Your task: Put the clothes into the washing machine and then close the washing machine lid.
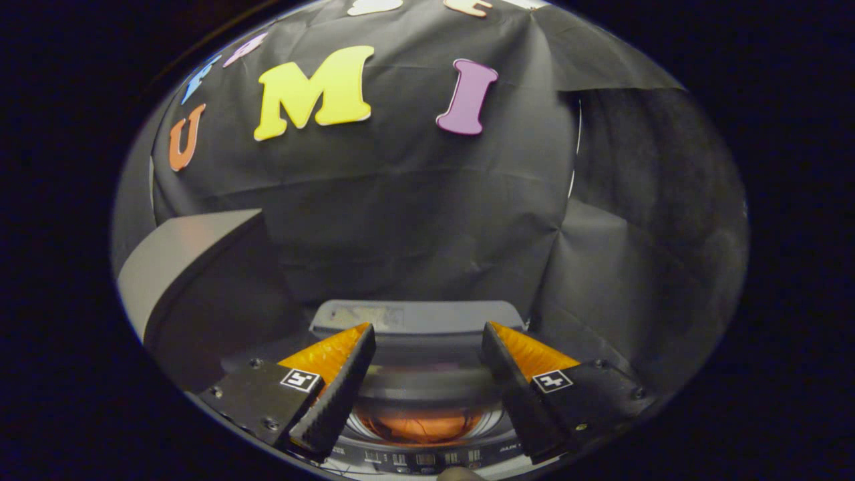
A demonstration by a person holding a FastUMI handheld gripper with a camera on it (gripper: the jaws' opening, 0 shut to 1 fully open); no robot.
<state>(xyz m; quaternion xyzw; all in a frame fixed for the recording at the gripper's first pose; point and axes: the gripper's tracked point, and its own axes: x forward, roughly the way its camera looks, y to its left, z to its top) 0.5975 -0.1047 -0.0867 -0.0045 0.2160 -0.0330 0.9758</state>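
My gripper [427, 331] stands open above the washing machine [421, 317], with nothing between its fingers. Down between the fingers I see the machine's round drum opening [424, 417], and an orange garment [421, 426] lies inside it. The machine's grey rear panel rises just beyond the fingertips. A strip of control buttons [421, 459] runs along the near rim below the drum. I cannot tell where the lid is or how it stands.
A grey slanted panel [180, 257] rises left of the machine. Black cloth walls close in behind the machine and to its right.
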